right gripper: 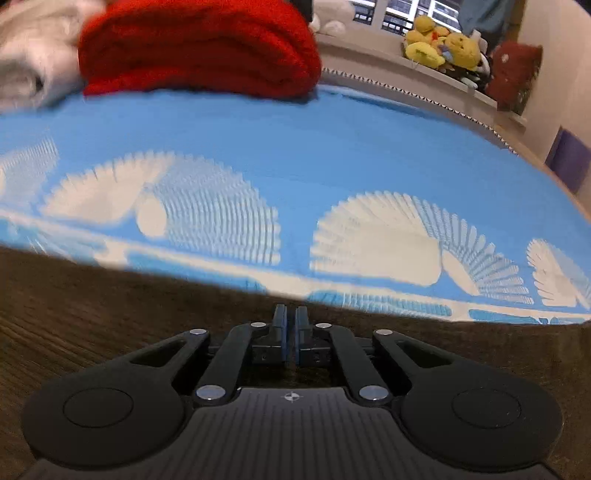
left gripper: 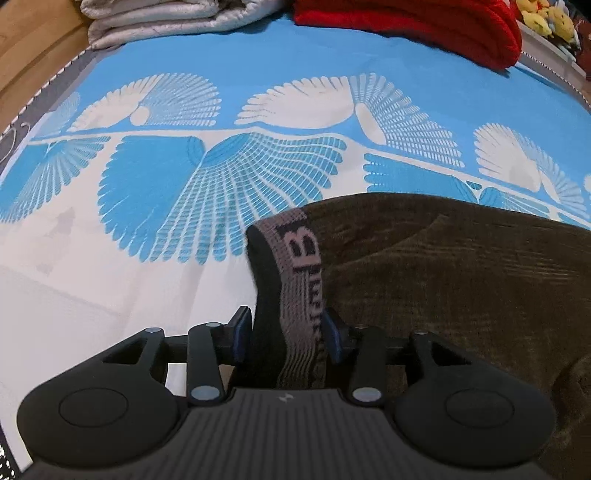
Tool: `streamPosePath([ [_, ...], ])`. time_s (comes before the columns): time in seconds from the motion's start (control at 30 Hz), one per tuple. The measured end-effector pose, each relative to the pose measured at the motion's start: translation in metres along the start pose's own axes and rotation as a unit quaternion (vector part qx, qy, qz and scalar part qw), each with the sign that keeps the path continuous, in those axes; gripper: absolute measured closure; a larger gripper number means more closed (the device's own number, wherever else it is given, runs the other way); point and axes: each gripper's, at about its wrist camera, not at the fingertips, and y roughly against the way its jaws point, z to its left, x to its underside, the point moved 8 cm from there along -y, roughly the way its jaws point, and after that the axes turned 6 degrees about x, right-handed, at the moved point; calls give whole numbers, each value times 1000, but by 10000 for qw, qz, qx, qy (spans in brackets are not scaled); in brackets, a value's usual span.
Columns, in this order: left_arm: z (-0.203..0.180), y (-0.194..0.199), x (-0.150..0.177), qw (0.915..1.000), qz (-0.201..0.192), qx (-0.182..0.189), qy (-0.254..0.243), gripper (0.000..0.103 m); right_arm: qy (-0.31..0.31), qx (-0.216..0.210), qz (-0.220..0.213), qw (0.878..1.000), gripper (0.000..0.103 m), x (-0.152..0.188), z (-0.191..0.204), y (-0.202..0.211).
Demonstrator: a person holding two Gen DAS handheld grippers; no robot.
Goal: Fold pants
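Observation:
Dark brown corduroy pants [left gripper: 461, 280] lie on the blue and white bed sheet [left gripper: 258, 66]. Their grey and black lettered waistband [left gripper: 299, 280] stands up between the pads of my left gripper [left gripper: 286, 332], which is shut on it at half width. In the right wrist view the pants [right gripper: 92, 325] fill the lower part of the picture. My right gripper [right gripper: 290, 317] sits at their far edge, its blue pads nearly together and pinched on the cloth there.
A folded red knit blanket [left gripper: 424, 22] [right gripper: 199, 48] and a folded pale quilt [left gripper: 159, 18] lie at the far end of the bed. Yellow plush toys [right gripper: 439, 46] sit on a ledge beyond the bed's right edge. A wooden floor [left gripper: 22, 51] shows at far left.

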Motion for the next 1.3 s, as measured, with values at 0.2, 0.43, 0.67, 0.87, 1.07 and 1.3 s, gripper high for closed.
streamPosePath([
  [0.2,2,46,25,9977,76,497,453,56,-360,-330,-490,9976,57,-15,-45,100],
  [0.43,27,86,111,9981,481,387,54,29,-127,-136,-1080,9940,54,20,-107,233],
  [0.67,43,67,182,9938,972,391,-376,53,-1179,616,-989,9862,50,68,-196,306],
  [0.87,42,97,174,9952,796,430,-376,79,-1415,1117,-780,9805,50,105,-235,330],
  [1.07,45,107,191,9898,1262,-234,-611,68,-1504,1200,-603,9795,50,121,-255,328],
  [1.3,9,144,172,9949,368,9,-937,54,-1235,1046,-116,9868,49,131,-244,302],
])
